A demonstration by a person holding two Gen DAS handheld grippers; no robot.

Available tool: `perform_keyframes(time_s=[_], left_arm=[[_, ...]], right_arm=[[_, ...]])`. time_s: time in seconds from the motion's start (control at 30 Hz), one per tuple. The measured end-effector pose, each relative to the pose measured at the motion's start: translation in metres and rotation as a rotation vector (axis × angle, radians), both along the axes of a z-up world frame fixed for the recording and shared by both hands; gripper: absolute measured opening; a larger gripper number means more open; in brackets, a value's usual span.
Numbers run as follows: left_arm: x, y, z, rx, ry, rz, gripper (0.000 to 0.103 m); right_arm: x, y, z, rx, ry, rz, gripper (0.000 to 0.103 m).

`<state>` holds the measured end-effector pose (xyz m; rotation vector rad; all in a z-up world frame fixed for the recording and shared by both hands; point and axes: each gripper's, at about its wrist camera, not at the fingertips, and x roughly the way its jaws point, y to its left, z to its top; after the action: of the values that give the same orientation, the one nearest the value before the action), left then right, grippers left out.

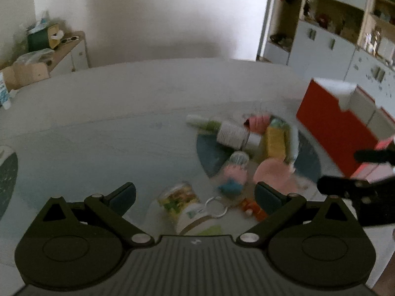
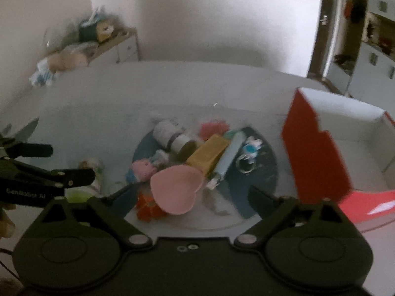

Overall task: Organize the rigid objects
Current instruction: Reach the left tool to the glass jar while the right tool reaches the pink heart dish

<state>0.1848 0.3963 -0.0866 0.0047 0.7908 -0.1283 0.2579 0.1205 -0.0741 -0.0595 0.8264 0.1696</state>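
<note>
A pile of small objects lies on a round dark mat (image 2: 261,172) on the pale table: a pink heart-shaped dish (image 2: 175,190), a yellow box (image 2: 209,153), a white bottle (image 2: 170,135), a light blue tube (image 2: 229,155), a pink figure (image 2: 143,170) and an orange toy (image 2: 145,207). A jar with a colourful label (image 1: 182,202) lies on its side between the fingers of my left gripper (image 1: 195,194), which is open. My right gripper (image 2: 190,199) is open above the heart dish. An open red box (image 2: 318,153) stands to the right.
A low cabinet (image 1: 71,49) with clutter stands at the far left wall. Shelves and cupboards (image 1: 333,32) fill the right wall. Another dark mat (image 1: 7,180) shows at the table's left edge. A key ring (image 1: 217,207) lies by the jar.
</note>
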Motion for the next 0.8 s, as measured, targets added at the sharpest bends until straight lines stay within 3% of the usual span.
perform_keyframes(time_s=[0.23, 0.53, 0.73, 0.8], left_arm=[[0.000, -0.008, -0.020, 0.012, 0.054, -0.029, 0.103], [0.002, -0.007, -0.031, -0.048, 0.109, 0.000, 0.102], [0.004, -0.012, -0.033, -0.059, 0.134, -0.008, 0.092], [0.004, -0.012, -0.033, -0.060, 0.138, -0.005, 0.084]], right_arm=[[0.021, 0.014, -0.026, -0.026, 0.068, 0.013, 0.086], [0.043, 0.022, -0.038, -0.008, 0.099, -0.023, 0.078], [0.050, 0.023, -0.044, 0.007, 0.127, -0.058, 0.072], [0.053, 0.023, -0.045, 0.016, 0.138, -0.063, 0.070]])
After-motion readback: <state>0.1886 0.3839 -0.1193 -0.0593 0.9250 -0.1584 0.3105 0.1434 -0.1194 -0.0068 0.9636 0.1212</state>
